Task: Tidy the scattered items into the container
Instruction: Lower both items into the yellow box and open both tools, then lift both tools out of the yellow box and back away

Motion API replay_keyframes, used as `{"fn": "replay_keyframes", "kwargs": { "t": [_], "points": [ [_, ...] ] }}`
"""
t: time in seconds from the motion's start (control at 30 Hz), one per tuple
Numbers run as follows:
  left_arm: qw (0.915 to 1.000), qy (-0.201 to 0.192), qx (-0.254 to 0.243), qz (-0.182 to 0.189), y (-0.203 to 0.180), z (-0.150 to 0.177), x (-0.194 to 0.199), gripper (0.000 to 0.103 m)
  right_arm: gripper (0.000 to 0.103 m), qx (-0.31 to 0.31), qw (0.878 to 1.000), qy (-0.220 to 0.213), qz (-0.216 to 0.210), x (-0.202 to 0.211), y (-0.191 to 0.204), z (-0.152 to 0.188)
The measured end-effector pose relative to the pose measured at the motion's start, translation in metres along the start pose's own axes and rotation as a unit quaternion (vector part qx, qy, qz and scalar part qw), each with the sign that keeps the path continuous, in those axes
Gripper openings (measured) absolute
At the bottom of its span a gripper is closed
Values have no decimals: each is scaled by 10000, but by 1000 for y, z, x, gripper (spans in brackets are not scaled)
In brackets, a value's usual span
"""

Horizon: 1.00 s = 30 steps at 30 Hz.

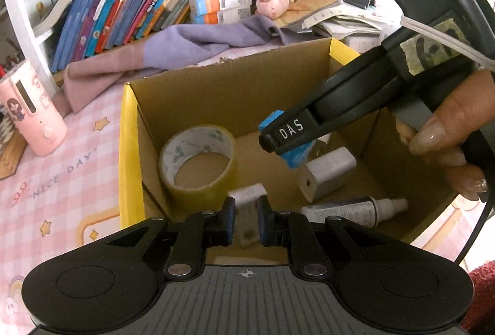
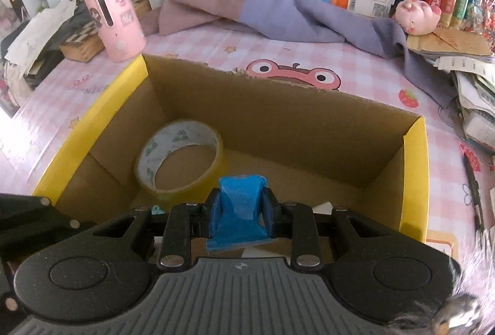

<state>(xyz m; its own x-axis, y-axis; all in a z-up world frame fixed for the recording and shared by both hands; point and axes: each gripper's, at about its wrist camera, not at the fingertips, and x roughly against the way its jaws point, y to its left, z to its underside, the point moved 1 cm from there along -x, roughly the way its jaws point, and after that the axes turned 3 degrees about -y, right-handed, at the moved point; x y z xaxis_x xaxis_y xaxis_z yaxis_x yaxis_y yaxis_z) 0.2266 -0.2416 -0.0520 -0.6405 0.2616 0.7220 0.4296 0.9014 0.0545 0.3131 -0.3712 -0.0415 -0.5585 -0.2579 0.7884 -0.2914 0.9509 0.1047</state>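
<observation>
Counting what I see in the cardboard box (image 2: 414,174): one roll of tape (image 2: 179,163), one grey block (image 1: 328,172), one white squeeze bottle (image 1: 355,211). My left tongs (image 1: 244,220) are clamped on one small white tube (image 1: 247,211), held above the box floor beside the tape roll. My right tongs (image 2: 239,211) are closed on one blue-wrapped piece (image 2: 239,208), hanging over the box interior near the tape; from the left view, the right tongs (image 1: 286,138) sit just above the grey block. The box stands on the pink checked tabletop (image 2: 201,44), one pink canister (image 2: 119,22) well behind it.
</observation>
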Motion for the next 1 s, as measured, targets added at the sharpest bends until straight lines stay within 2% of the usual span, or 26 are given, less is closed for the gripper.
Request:
{"fn": "replay_keyframes", "kwargs": {
  "t": [0.2,0.33,0.47,0.7,0.83,1.0],
  "points": [
    [9999,-110,29,-4,-4,-1,4,20,27,-106,9999,3,-59,0,-3,1],
    [9995,-269,79,-132,-4,0,15,27,38,-96,9999,-117,-47,4,-2,1],
    [9980,-508,258,-257,1,1,33,39,47,-63,9992,-397,-18,14,0,2],
    [9938,-920,437,-446,13,4,64,65,48,-297,9952,-927,40,42,6,9],
    [9912,-1082,533,-539,20,13,83,74,49,-470,9912,-1213,228,62,8,18],
    [9859,-1353,577,-793,28,27,107,86,58,-630,9843,-1576,489,89,19,32]
  ]
}}
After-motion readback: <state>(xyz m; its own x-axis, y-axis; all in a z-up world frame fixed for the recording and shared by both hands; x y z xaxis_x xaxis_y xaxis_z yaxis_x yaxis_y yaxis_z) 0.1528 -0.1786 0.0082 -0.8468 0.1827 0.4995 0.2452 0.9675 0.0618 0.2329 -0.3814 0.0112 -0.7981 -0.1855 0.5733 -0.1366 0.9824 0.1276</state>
